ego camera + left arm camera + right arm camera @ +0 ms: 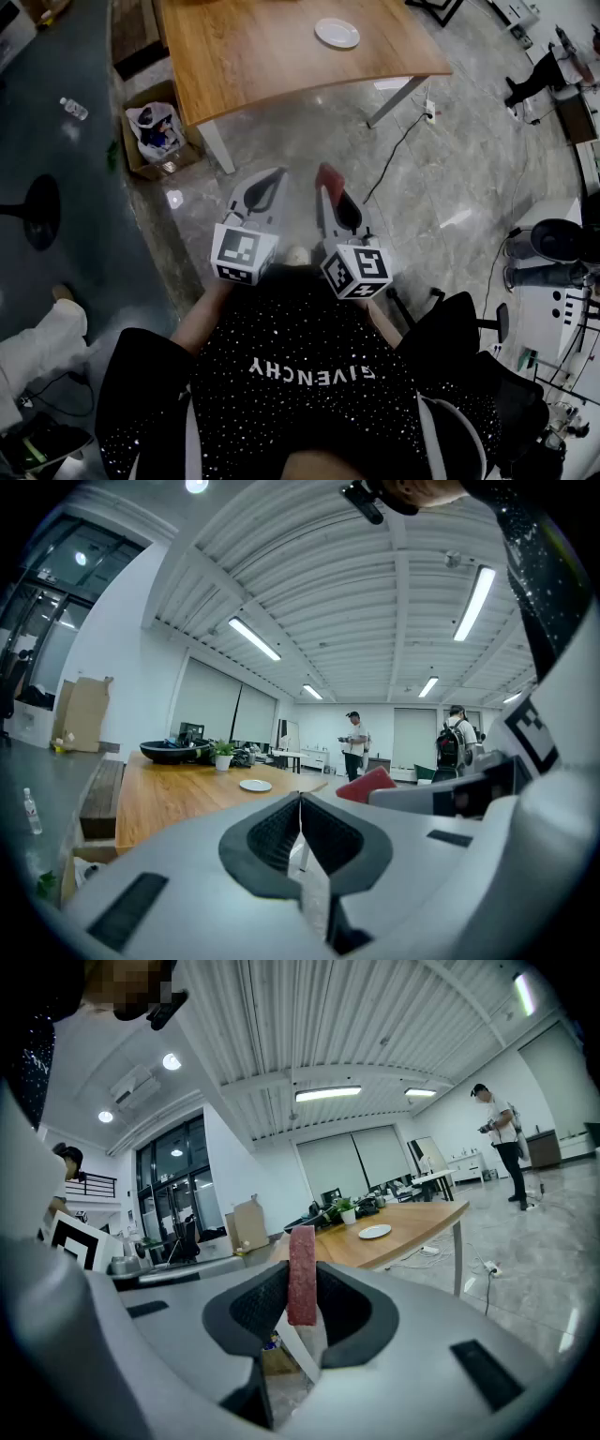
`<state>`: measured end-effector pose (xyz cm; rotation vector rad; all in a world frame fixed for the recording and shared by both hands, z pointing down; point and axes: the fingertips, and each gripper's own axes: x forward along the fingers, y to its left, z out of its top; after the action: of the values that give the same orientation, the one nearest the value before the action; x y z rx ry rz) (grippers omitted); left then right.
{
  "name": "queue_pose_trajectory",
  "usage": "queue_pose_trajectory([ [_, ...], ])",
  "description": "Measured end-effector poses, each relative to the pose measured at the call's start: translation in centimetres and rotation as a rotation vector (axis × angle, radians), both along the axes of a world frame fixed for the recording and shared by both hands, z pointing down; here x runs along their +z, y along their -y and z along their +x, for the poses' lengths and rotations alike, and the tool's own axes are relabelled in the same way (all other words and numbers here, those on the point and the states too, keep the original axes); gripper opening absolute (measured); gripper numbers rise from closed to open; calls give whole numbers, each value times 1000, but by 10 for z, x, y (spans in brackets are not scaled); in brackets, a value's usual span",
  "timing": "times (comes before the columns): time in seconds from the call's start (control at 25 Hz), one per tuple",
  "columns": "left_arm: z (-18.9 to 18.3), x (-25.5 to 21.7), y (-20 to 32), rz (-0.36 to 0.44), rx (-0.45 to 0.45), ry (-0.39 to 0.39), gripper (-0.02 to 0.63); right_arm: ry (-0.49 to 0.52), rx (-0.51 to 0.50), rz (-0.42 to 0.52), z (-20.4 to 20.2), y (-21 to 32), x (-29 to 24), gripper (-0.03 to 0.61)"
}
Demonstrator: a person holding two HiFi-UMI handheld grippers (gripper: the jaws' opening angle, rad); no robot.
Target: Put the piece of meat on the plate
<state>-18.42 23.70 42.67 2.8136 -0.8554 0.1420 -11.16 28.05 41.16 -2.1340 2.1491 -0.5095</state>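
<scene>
Jaws, left: pressed together with nothing between them. The left gripper (277, 178) hangs idle, roughly level, beside its partner; to my eye one gripper is enough for this load.
Jaws, right: pinching the piece of meat (301, 1274) on its flat sides, low down, so the red slab stands upright above the pads of the right gripper (330, 192). A hold like that looks unlikely to slip.
Meat's place: in the air in front of the person, over the stone floor (309, 131), well apart from the desk (281, 66).
Plate: a small white plate (337, 33), bare, on the wooden desk towards its right end, with open wood all round it, which should leave room to come in from this side.
Step in hand: the carry, as I judge it. The meat is grasped but not yet set down.
Next move calls for: closing on the desk, bringing the right gripper over the plate, lowering it and letting go.
</scene>
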Motion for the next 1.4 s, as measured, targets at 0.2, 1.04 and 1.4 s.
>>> queue_pose_trajectory([
  [0.2,-9,-18,11,56,18,-9,12,10,27,-2,-13,0,11,95],
  [1.04,-8,9,31,-30,15,14,12,36,46,-32,-5,14,27,95],
  [1.4,59,5,68,-39,27,23,12,25,90,-12,70,50,12,95],
])
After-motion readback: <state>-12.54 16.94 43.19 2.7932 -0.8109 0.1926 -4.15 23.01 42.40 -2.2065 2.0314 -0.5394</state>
